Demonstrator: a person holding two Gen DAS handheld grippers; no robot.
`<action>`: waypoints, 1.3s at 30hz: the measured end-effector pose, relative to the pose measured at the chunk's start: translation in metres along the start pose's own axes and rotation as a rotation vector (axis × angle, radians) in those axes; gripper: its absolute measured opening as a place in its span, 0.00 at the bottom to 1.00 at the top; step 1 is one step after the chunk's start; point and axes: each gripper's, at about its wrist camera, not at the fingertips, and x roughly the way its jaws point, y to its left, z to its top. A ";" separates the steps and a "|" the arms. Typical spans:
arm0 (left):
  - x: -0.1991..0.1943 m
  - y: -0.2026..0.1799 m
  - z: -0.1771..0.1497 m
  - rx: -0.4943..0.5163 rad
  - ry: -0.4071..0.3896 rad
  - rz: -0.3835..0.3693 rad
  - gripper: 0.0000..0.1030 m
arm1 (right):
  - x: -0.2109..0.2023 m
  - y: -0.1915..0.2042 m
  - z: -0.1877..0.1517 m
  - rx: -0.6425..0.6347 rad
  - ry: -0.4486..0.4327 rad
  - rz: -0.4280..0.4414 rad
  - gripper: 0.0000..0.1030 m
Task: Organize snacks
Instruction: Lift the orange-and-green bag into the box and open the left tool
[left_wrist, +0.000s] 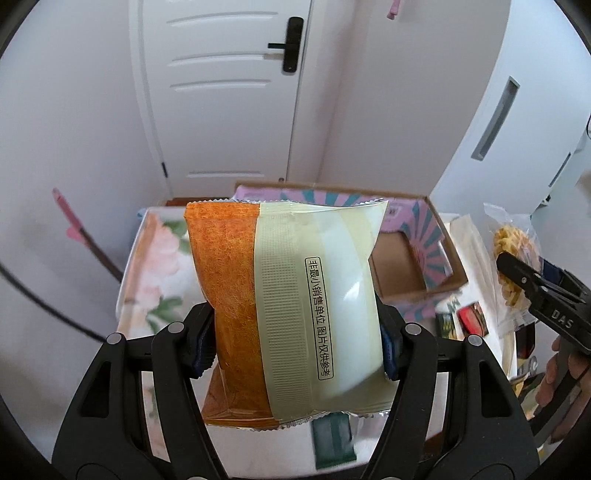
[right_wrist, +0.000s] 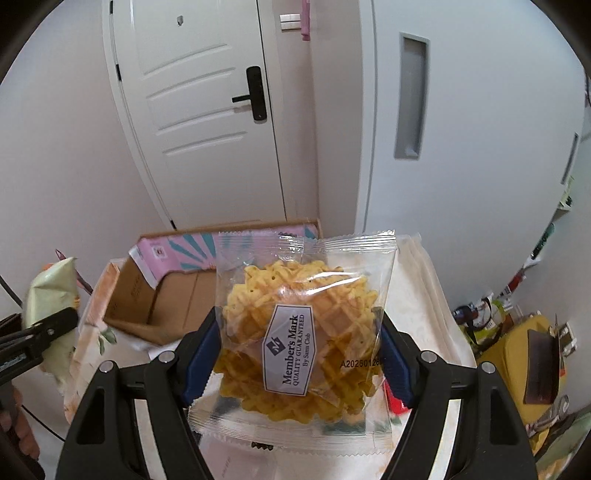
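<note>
My left gripper (left_wrist: 295, 341) is shut on an orange and pale green snack packet (left_wrist: 288, 306), held upright above the table. It also shows at the left of the right wrist view (right_wrist: 51, 295). My right gripper (right_wrist: 295, 358) is shut on a clear packet of waffle crisps (right_wrist: 303, 332) with a Member's Mark label, held above the table. That packet (left_wrist: 511, 251) and the right gripper (left_wrist: 517, 275) show at the right of the left wrist view. An open cardboard box (left_wrist: 406, 266) with a pink and teal lid sits on the table behind both packets, and shows again in the right wrist view (right_wrist: 162, 295).
The table carries a floral cloth (left_wrist: 159, 266). More snack packs lie on it: a dark green one (left_wrist: 332, 439) near the front and red and green ones (left_wrist: 469, 317) at the right. A white door (right_wrist: 207, 110) and walls stand behind. A yellow bag (right_wrist: 524, 354) sits at the right.
</note>
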 end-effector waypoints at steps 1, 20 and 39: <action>0.007 -0.003 0.007 0.008 0.001 0.004 0.62 | 0.003 0.000 0.007 -0.006 -0.002 0.008 0.71; 0.178 -0.028 0.053 0.047 0.305 -0.005 0.62 | 0.090 -0.007 0.049 -0.026 0.125 0.121 0.71; 0.154 -0.031 0.047 0.168 0.263 0.078 1.00 | 0.123 -0.009 0.041 0.043 0.219 0.129 0.71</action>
